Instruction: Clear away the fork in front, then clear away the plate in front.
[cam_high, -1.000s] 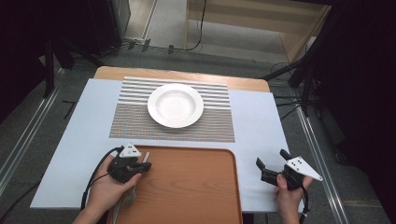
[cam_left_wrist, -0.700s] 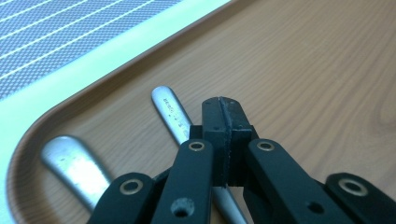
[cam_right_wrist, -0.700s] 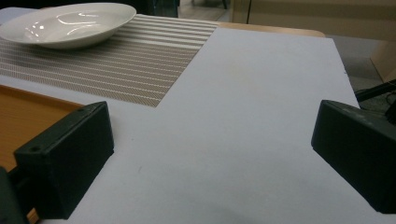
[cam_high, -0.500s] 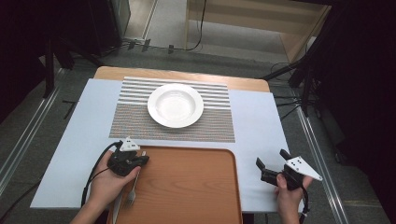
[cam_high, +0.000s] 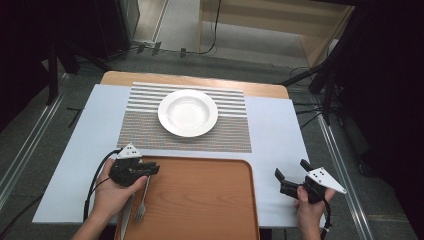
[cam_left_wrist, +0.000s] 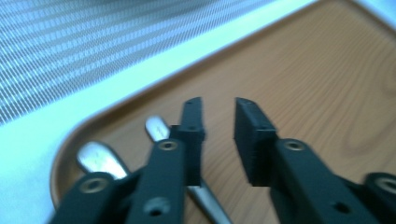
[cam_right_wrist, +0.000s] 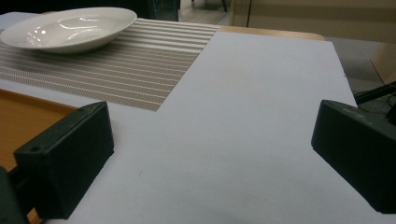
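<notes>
The tray (cam_high: 200, 200) looks like wood-grain laminate with a smooth, slightly satin finish, and the fork (cam_high: 141, 200) plus the other cutlery handle (cam_left_wrist: 100, 158) lying in it are shiny polished metal. The plate (cam_high: 188, 112) is glossy white ceramic with highlights on it, sitting on a woven mesh placemat (cam_high: 235, 135) that looks rough-ish and matt. The surface (cam_high: 280, 125) has a flat, matt pale covering, and the gripper jaws are matt black plastic with ribbed pads (cam_left_wrist: 247, 140).

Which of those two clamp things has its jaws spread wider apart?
The right gripper, resting on the bare white table: its jaws stand far apart. The left gripper, over the wooden tray by the fork, has just been opening and shows a narrow gap.
</notes>
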